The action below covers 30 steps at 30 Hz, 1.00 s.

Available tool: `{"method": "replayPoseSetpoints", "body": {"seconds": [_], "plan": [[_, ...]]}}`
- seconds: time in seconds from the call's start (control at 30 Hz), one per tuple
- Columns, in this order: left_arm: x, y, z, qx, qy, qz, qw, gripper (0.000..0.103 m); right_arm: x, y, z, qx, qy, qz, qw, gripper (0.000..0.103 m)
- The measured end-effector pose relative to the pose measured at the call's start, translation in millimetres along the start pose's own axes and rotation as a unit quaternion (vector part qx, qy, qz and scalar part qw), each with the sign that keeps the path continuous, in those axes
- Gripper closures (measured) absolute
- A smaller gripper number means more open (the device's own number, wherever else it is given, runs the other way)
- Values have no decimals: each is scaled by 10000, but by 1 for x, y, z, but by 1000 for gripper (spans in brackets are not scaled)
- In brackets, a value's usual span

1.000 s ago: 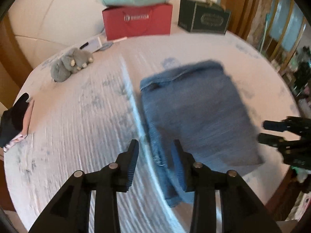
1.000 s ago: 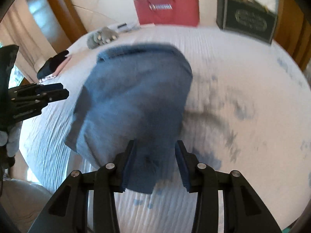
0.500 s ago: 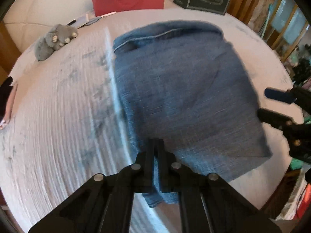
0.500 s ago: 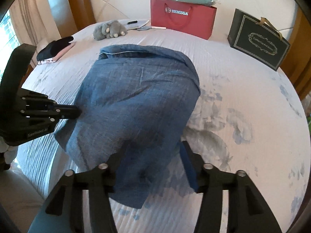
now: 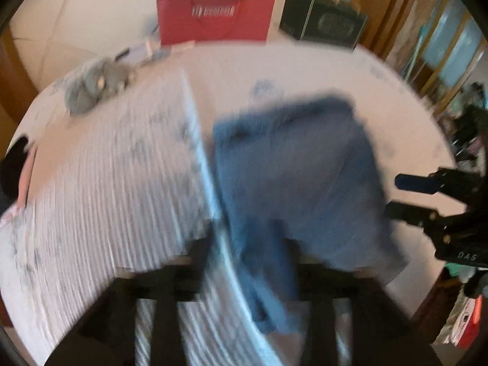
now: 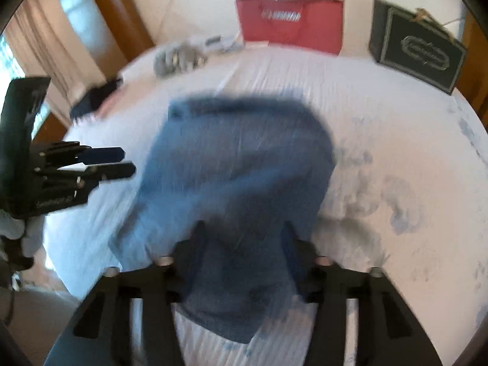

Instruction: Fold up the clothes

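Right wrist view: blue garment (image 6: 238, 164) lies folded on bed (image 6: 396, 128); right tool (image 6: 242, 244) and left tool (image 5: 244, 244) both opening, gripping nothing. Further folds may remain.

Both views are smeared by motion. The letters on the red bag (image 5: 215, 18) cannot be read. The folds of the blue garment (image 5: 292, 164) are too soft to count, and its near edge at 6 o'clock lies behind the left gripper (image 5: 247, 244) fingers. The grey plush toy (image 6: 177, 56) at 11 o'clock is only a blur. The dark item (image 5: 13, 164) at 9 o'clock is cut by the frame.
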<state>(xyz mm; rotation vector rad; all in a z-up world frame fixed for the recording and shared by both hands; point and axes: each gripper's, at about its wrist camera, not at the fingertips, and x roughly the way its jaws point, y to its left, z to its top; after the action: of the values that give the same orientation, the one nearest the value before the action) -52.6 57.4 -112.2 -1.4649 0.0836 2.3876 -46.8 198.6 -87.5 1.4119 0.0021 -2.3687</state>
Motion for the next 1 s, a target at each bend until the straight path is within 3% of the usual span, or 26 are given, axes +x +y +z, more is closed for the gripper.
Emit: {"method": "replayPoseSetpoints", "body": {"seconds": [0.1, 0.13, 0.17, 0.2, 0.23, 0.33, 0.4, 0.53, 0.73, 0.8, 0.87, 1.0], "plan": [[2, -1, 23, 140, -232, -49, 9996, 42, -4, -17, 21, 154, -253, -142, 9995, 39], [9, -3, 31, 157, -235, -59, 9996, 44, 1, -22, 29, 191, -234, -110, 9995, 45], [21, -1, 41, 140, -193, -68, 9997, 60, 7, -27, 36, 228, -213, -74, 9995, 65], [32, 2, 48, 105, -117, -38, 9999, 73, 16, -30, 42, 229, -139, -60, 9996, 74], [43, 4, 53, 77, -22, 46, 10000, 93, 25, -33, 48, 229, -63, -47, 9997, 79], [80, 12, 62, 47, 251, 353, 9990, 96, 51, -44, 65, 299, 79, -82, 9995, 79], [100, 18, 63, 68, 377, 522, 9979, 97, 68, -55, 74, 451, 76, -213, 9987, 80], [120, 16, 65, 215, 394, 797, 9958, 98, 111, -67, 75, 587, 557, -346, 9961, 79], [94, 16, 66, 266, 353, 704, 9965, 96, 65, -65, 62, 653, -22, -301, 9974, 79], [69, 14, 60, 283, 226, 642, 9973, 82, 40, -56, 45, 561, -116, -134, 9983, 79], [44, 12, 48, 269, 104, 435, 9986, 60, 15, -48, 27, 468, -207, 34, 9987, 79], [13, -2, 19, 233, 43, -70, 9997, 57, 2, -23, -7, 386, -85, 261, 9989, 79]]}}
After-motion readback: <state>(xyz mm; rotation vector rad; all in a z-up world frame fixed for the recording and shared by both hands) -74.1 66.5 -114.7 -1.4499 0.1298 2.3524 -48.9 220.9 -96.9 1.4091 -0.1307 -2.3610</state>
